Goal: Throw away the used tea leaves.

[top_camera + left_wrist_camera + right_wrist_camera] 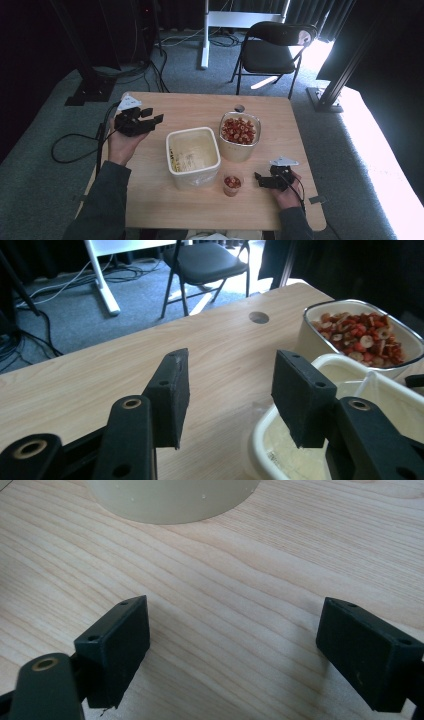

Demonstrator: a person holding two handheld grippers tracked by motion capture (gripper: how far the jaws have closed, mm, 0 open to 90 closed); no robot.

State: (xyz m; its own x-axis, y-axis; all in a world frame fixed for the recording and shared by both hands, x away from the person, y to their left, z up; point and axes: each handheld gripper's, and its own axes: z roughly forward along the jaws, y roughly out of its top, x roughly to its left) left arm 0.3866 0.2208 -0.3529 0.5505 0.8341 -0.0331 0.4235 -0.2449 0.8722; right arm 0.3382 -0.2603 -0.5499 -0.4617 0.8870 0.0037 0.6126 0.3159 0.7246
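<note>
My left gripper (152,116) is held above the table's left side, open, with nothing between its jaws. In the left gripper view that gripper (230,390) points toward a white square tub (260,432) and a metal-rimmed bowl of red and pale pieces (360,337). From above, the white tub (193,156) sits mid-table with the bowl (240,134) to its right. A small cup of red pieces (232,184) stands in front of them. My right gripper (259,180) rests low just right of the cup, open and apart from it. Bare wood lies between the jaws of this gripper (235,630).
A pale rounded container base (170,500) sits ahead of the right jaws. The table has a round hole (239,108) behind the bowl. A black folding chair (275,50) stands beyond the table's far edge. Cables lie on the floor to the left.
</note>
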